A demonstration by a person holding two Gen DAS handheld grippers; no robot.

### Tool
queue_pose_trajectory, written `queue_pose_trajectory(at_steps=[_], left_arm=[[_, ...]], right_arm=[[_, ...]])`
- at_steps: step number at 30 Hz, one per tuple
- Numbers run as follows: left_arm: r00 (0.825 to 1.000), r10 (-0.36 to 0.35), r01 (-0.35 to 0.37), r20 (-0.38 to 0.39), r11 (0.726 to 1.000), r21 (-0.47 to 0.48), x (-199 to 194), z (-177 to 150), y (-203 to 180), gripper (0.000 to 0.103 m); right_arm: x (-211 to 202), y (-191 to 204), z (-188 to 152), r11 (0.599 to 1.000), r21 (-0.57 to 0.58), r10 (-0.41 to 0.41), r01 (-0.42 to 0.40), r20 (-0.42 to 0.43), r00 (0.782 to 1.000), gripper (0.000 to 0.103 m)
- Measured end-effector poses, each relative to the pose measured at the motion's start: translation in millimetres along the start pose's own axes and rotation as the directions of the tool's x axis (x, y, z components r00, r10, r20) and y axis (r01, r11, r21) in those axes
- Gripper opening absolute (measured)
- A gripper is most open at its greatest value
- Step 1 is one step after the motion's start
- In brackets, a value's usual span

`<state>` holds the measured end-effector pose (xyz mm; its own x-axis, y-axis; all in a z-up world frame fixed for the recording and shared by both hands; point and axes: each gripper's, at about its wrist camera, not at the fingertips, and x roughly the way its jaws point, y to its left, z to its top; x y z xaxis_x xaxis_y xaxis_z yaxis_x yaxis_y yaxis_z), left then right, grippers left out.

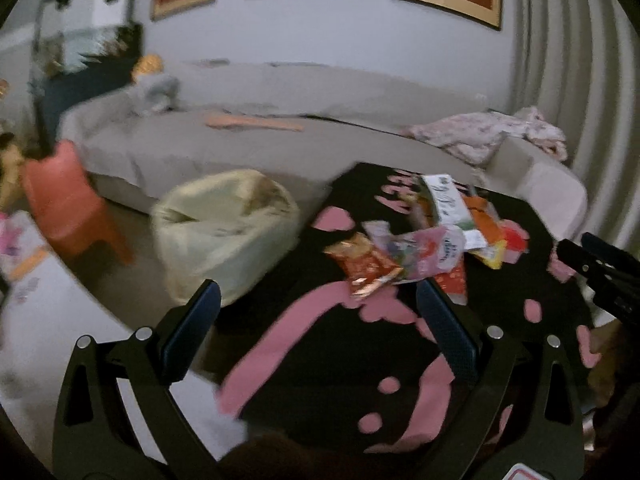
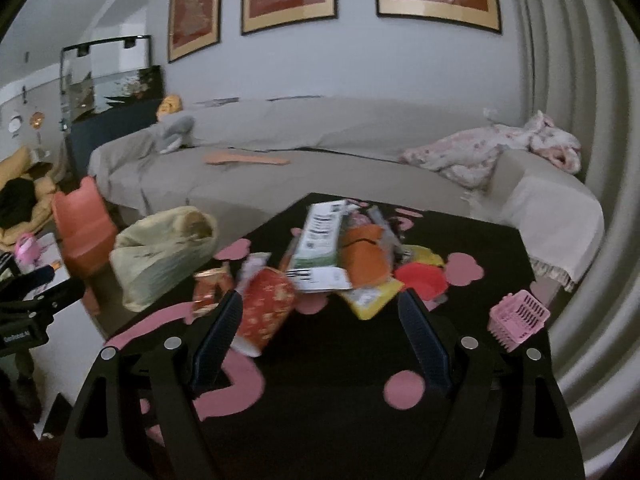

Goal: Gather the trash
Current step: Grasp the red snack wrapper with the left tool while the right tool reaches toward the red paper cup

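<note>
- The wrapper pile sits mid-table, at twelve o'clock of the right gripper; both grippers' jaws are spread, empty.
- The wrappers look light, crinkly and slippery; pinching a flat edge seems best.
- The left gripper has the bin bag at eleven o'clock.

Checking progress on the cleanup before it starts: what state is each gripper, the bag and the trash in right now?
Left gripper: open, empty.
Right gripper: open, empty.
Trash bag: on the floor beside the table, mouth open.
Wrapper pile: heaped on the black table, uncollected.
Red paper cup: tipped on its side.
Pink basket: tipped over, apart from the pile.
</note>
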<state>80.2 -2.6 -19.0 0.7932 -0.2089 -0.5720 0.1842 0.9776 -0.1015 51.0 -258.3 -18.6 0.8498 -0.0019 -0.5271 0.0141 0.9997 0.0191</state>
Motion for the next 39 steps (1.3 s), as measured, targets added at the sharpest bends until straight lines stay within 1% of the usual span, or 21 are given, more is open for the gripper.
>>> queue_pose_trajectory(at_steps=[1, 2, 5, 8, 10, 11, 13, 15, 18, 20, 21, 23, 24, 25, 26, 27, 32, 35, 36, 38, 39], left_arm=[[0.999, -0.029, 0.029, -0.019, 1.0, -0.002, 14.2, 0.9, 0.8, 0.094], [0.998, -0.043, 0.043, -0.037, 0.999, 0.001, 29.1, 1.5, 0.8, 0.094], [0.995, -0.049, 0.05, -0.09, 0.999, 0.017, 67.9, 4.5, 0.5, 0.094], [0.979, -0.068, 0.068, -0.19, 0.998, -0.01, 113.3, 6.6, 2.8, 0.094], [0.973, -0.078, 0.074, -0.216, 0.997, -0.03, 136.5, 8.8, 1.9, 0.094], [0.972, -0.084, 0.078, -0.22, 0.996, -0.035, 144.1, 10.1, 0.7, 0.094], [0.966, -0.1, 0.088, -0.24, 0.994, -0.06, 161.2, 13.5, -1.2, 0.088], [0.958, -0.119, 0.101, -0.261, 0.991, -0.083, 173.3, 16.5, -1.6, 0.086], [0.956, -0.108, 0.089, -0.273, 0.993, -0.081, 186.5, 20.3, -4.3, 0.085], [0.948, -0.11, 0.088, -0.298, 0.992, -0.086, 196.6, 20.1, -4.5, 0.081], [0.944, -0.114, 0.09, -0.309, 0.992, -0.091, 199.1, 19.5, -3.7, 0.077], [0.932, -0.117, 0.088, -0.342, 0.991, -0.099, 208.7, 16.6, -4.1, 0.071], [0.93, -0.118, 0.088, -0.349, 0.991, -0.101, 211.6, 16.1, -4.6, 0.065], [0.926, -0.129, 0.097, -0.355, 0.99, -0.106, 214.1, 14.5, -5.3, 0.056], [0.924, -0.141, 0.108, -0.356, 0.988, -0.11, 214.6, 13.6, -5.9, 0.051], [0.924, -0.147, 0.115, -0.354, 0.987, -0.111, 214.0, 12.8, -6.2, 0.038], [0.93, -0.182, 0.146, -0.32, 0.98, -0.132, 196.6, 8.9, 1.8, 0.034], [0.935, -0.193, 0.155, -0.298, 0.977, -0.147, 178.8, 5.8, 10.6, 0.034], [0.938, -0.191, 0.153, -0.29, 0.977, -0.149, 172.7, 5.2, 13.7, 0.034], [0.947, -0.173, 0.139, -0.271, 0.98, -0.142, 159.5, 3.0, 19.8, 0.034], [0.95, -0.167, 0.134, -0.264, 0.981, -0.138, 154.0, 2.2, 22.3, 0.034]], right_arm=[[4.6, -3.7, 1.0, 1.0, 0.002, -0.008, 0.008, -0.008, 1.0, 0.077], [9.0, -6.8, 1.2, 1.0, 0.005, -0.012, 0.012, -0.016, 1.0, 0.077], [22.6, -15.3, 0.3, 0.999, 0.017, -0.029, 0.03, -0.042, 0.999, 0.077], [33.4, -24.3, -2.0, 0.998, 0.04, -0.037, 0.04, -0.063, 0.997, 0.077], [40.5, -27.6, -4.7, 0.998, 0.049, -0.043, 0.047, -0.08, 0.996, 0.077], [44.3, -28.8, -6.5, 0.997, 0.049, -0.047, 0.052, -0.09, 0.995, 0.077], [49.5, -31.0, -8.8, 0.997, 0.051, -0.049, 0.055, -0.105, 0.993, 0.077], [54.8, -32.3, -11.5, 0.997, 0.053, -0.045, 0.052, -0.123, 0.991, 0.077], [61.2, -31.3, -15.2, 0.998, 0.048, -0.04, 0.047, -0.138, 0.99, 0.077], [66.4, -29.7, -16.2, 0.998, 0.047, -0.031, 0.038, -0.148, 0.988, 0.077], [69.5, -28.4, -16.3, 0.998, 0.048, -0.022, 0.03, -0.155, 0.988, 0.077], [75.3, -24.6, -15.2, 0.999, 0.046, -0.008, 0.016, -0.168, 0.986, 0.077], [77.6, -22.0, -14.2, 0.999, 0.043, -0.001, 0.009, -0.17, 0.985, 0.077], [79.0, -19.9, -12.7, 0.999, 0.038, 0.004, 0.003, -0.169, 0.986, 0.077], [79.9, -16.9, -11.3, 0.999, 0.032, 0.006, -0.001, -0.166, 0.986, 0.076], [80.8, -13.7, -8.5, 1.0, 0.023, 0.009, -0.005, -0.159, 0.987, 0.077], [83.6, -1.9, 4.5, 0.999, -0.012, 0.031, -0.033, -0.14, 0.99, 0.076], [89.0, 8.6, 11.4, 0.996, -0.021, 0.088, -0.092, -0.146, 0.985, 0.077], [91.1, 14.5, 13.1, 0.992, -0.028, 0.118, -0.123, -0.149, 0.982, 0.077], [96.3, 28.3, 15.9, 0.984, -0.051, 0.159, -0.169, -0.161, 0.974, 0.069], [100.5, 36.9, 16.8, 0.98, -0.063, 0.178, -0.191, -0.172, 0.969, 0.061]])
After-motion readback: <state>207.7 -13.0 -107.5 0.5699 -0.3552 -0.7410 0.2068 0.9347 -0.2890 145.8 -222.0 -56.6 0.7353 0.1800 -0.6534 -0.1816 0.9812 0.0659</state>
